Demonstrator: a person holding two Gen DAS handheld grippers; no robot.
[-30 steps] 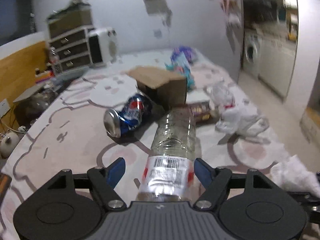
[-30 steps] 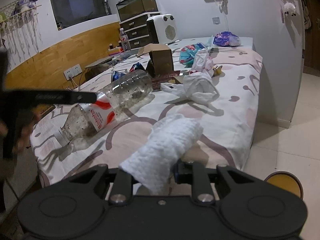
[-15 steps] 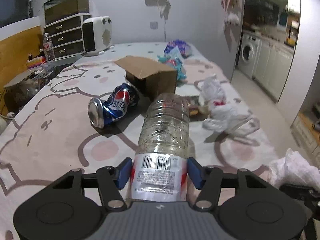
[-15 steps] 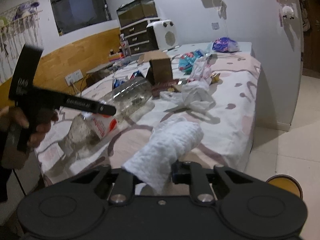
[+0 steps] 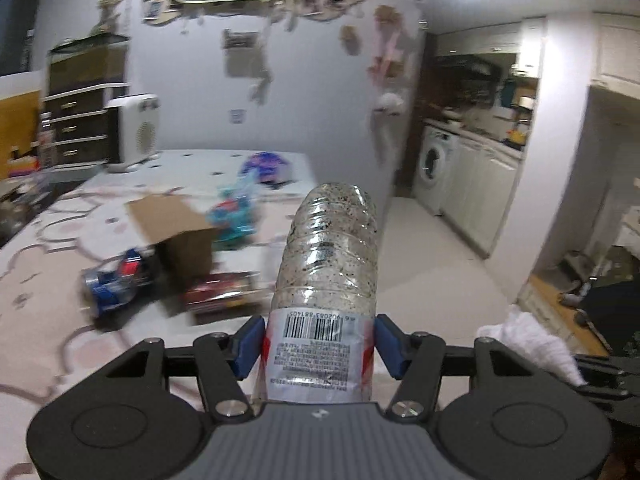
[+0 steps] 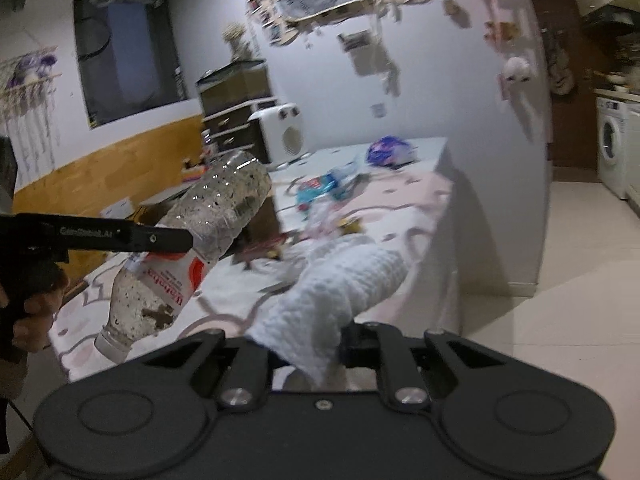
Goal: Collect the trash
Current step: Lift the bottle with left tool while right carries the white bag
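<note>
Both hands just came up off the bed (image 5: 48, 264). Left gripper (image 5: 320, 340) now clamped on the plastic bottle (image 5: 328, 264), lifted clear; right gripper (image 6: 308, 340) nearly shut, pinching the white tissue wad (image 6: 332, 292). Can (image 5: 116, 280), box etc. left; prob. bin next.

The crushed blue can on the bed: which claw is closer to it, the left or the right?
Left. The left claw, shut on the plastic bottle, hangs just beside the can. The right claw, shut on white paper, is farther off, beyond the left.
</note>
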